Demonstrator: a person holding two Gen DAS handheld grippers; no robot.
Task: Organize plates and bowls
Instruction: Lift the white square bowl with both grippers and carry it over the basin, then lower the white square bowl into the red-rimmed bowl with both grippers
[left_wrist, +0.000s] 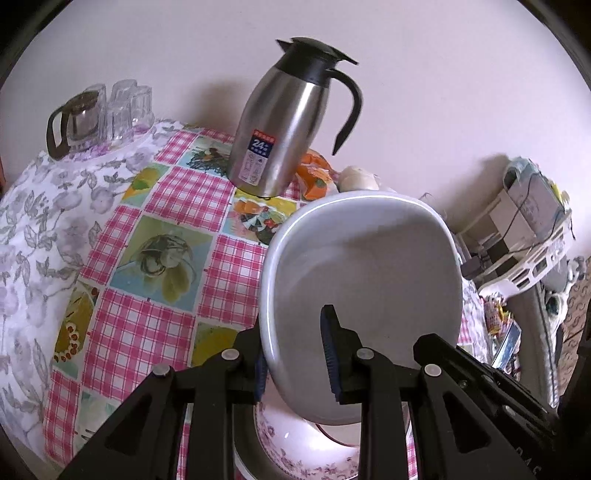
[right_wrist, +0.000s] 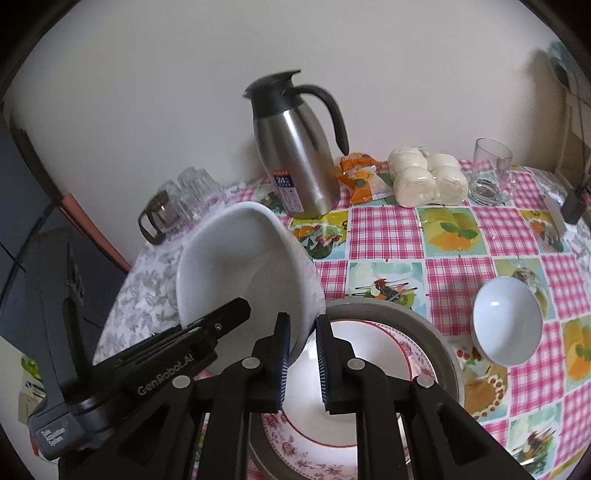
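Observation:
A white squarish bowl is tilted up on edge above a stack of plates. My left gripper is shut on its rim, one finger inside and one outside. In the right wrist view the same bowl is clamped at its lower edge by my right gripper. Beneath it lies a floral, red-rimmed plate on a grey plate; the floral plate also shows in the left wrist view. A small white bowl sits on the table to the right.
A steel thermos jug stands at the back of the checked tablecloth. Upturned glasses and a glass pot stand at the back left. Bagged buns, an orange packet and a glass stand at the back right.

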